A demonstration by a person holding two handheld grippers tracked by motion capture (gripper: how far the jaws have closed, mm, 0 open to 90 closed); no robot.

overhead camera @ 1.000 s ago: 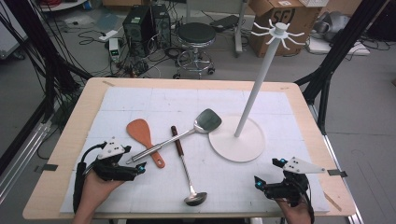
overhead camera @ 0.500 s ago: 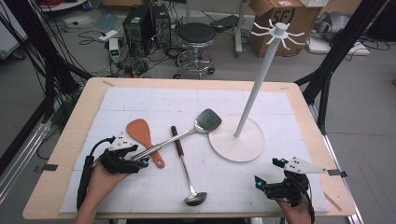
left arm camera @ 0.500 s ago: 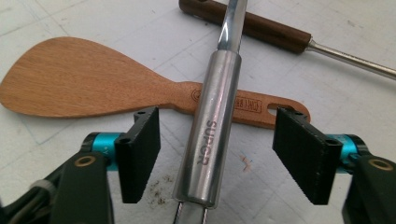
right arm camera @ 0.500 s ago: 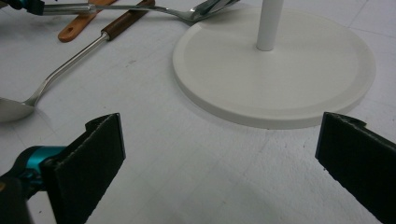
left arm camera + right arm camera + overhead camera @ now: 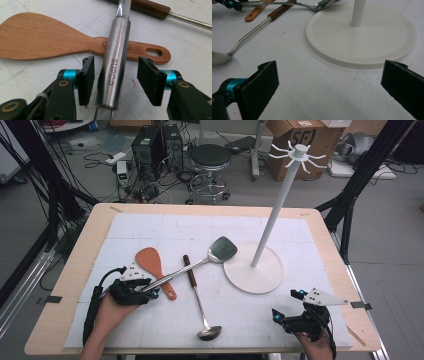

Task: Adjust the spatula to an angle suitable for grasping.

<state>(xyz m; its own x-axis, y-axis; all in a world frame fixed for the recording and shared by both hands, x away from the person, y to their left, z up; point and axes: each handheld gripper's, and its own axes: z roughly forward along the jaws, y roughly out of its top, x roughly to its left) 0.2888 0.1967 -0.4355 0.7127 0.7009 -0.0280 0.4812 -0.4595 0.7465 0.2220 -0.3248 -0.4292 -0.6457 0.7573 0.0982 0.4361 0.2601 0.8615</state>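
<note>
A steel spatula (image 5: 200, 265) lies slanted on the white mat, its handle (image 5: 116, 62) crossing over the handle of a wooden spatula (image 5: 150, 260) (image 5: 45, 37). My left gripper (image 5: 150, 289) (image 5: 115, 67) straddles the end of the steel handle. Its jaws have just been closing, and a small gap remains between each pad and the handle. My right gripper (image 5: 286, 303) (image 5: 329, 75) rests wide open on the mat at the front right, with nothing between its jaws, facing the rack's base.
A ladle (image 5: 197, 295) (image 5: 249, 37) with a brown wooden grip lies lengthwise in the middle of the mat (image 5: 150, 230). A white hook rack rises on a pole (image 5: 275, 215) from a round base (image 5: 253, 268) (image 5: 362, 42). Floor clutter lies beyond the table (image 5: 75, 270).
My left gripper has edged right along the steel spatula's handle end, and its jaws have narrowed around it. The right gripper and the utensils have kept still.
</note>
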